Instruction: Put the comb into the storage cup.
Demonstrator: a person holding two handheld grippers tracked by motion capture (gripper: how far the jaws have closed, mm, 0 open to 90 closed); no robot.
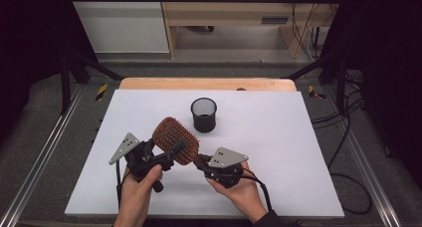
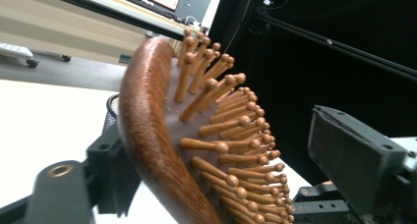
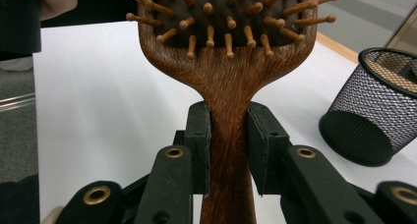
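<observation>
Nearest the high view, two hands come in from the bottom edge, each carrying a gripper over the white worktop [image 1: 278, 137]. The right gripper [image 3: 228, 145] is clamped on the neck of the wooden hairbrush [image 3: 231, 81]: in the right gripper view its two black jaws press against either side of the handle just below the head, with the bristle side facing that camera. The left gripper [image 1: 171, 152] sits at the brush head; in the left gripper view the head's curved wooden rim and its rows of ball-tipped pins [image 2: 231, 130] stand between the jaws, one jaw close against the rim, the other clear of the pins with a gap, so the jaws are apart and not pressing on it. The hairbrush [image 1: 175, 140] is held in the air above the middle of the worktop, between the two grippers, head tilted away from the person. A black mesh cup [image 1: 203, 114] stands upright on the worktop just beyond the brush, apart from it.
</observation>
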